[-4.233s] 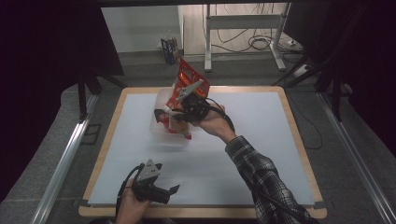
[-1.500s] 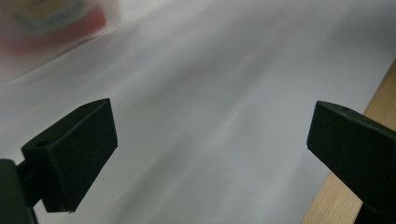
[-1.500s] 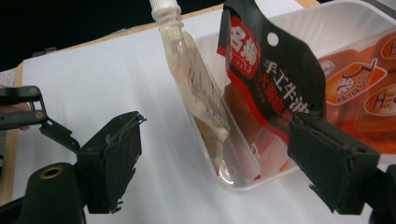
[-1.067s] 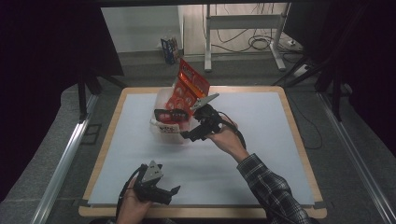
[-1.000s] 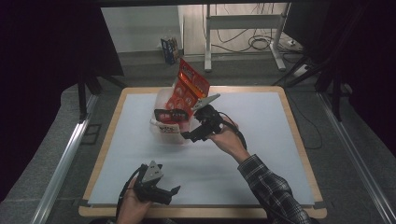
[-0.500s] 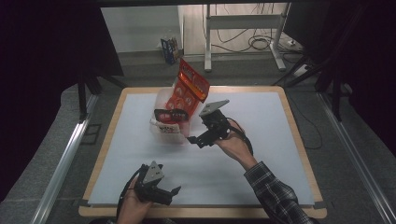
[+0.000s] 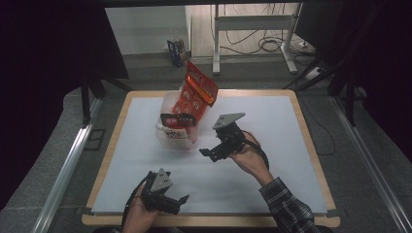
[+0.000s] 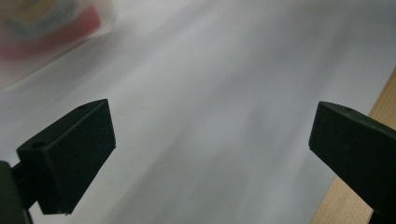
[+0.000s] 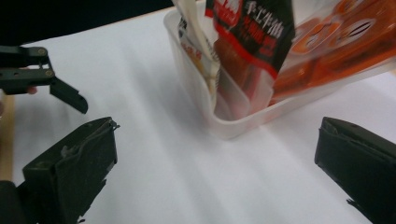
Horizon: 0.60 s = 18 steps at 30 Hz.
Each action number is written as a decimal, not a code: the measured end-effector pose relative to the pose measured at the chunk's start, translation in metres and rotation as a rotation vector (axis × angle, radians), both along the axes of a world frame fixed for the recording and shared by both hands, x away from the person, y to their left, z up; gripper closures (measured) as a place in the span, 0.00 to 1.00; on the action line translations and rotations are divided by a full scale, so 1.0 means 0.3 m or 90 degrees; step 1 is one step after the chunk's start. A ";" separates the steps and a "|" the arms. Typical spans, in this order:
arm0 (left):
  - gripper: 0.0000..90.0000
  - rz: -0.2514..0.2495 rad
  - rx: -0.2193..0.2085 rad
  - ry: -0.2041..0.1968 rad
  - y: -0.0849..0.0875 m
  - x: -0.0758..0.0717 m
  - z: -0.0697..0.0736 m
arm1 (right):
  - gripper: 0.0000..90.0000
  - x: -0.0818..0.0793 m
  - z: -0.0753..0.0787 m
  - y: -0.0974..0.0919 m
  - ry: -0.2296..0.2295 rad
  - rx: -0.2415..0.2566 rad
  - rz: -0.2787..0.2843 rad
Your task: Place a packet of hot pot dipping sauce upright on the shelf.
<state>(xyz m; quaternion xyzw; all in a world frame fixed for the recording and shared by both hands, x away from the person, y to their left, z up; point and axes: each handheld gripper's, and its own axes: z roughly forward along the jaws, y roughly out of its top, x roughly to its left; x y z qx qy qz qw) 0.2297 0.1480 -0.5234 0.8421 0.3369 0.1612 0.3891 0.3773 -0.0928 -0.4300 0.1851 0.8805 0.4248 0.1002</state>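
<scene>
A clear plastic bin (image 7: 170,141) stands on the white mat, left of centre. A tall red-orange snack bag (image 7: 197,90) leans out of it, beside a black-and-red packet (image 7: 177,119). My right gripper (image 7: 208,154) hovers just right of the bin, pointing at it. Its jaws have just been opening and now stand open with nothing between them. In the right gripper view the bin (image 9: 233,126), the black packet (image 9: 252,32), the orange bag (image 9: 345,42) and a white packet (image 9: 196,42) lie beyond my right gripper (image 9: 215,168). My left gripper (image 7: 180,204) rests open and empty near the front edge.
In the left gripper view the left gripper (image 8: 210,154) faces bare white mat, with the bin (image 8: 42,32) blurred at the upper left and the table's wooden rim (image 8: 385,91) at the right. Metal desk legs and cables (image 7: 262,43) lie beyond the far edge.
My right gripper has drawn back from the bin toward the right and the near side, empty. The red bag stays leaning in the bin. The left gripper has kept still.
</scene>
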 end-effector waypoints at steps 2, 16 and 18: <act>0.01 -0.002 0.002 -0.001 -0.001 -0.001 0.000 | 0.00 -0.005 0.000 -0.003 0.003 0.006 0.001; 0.01 -0.004 0.008 -0.008 -0.002 -0.002 -0.004 | 0.00 -0.069 -0.043 -0.019 -0.001 -0.007 0.006; 0.01 -0.006 0.005 -0.014 0.001 -0.003 -0.004 | 0.00 -0.084 -0.051 -0.032 0.004 -0.006 0.006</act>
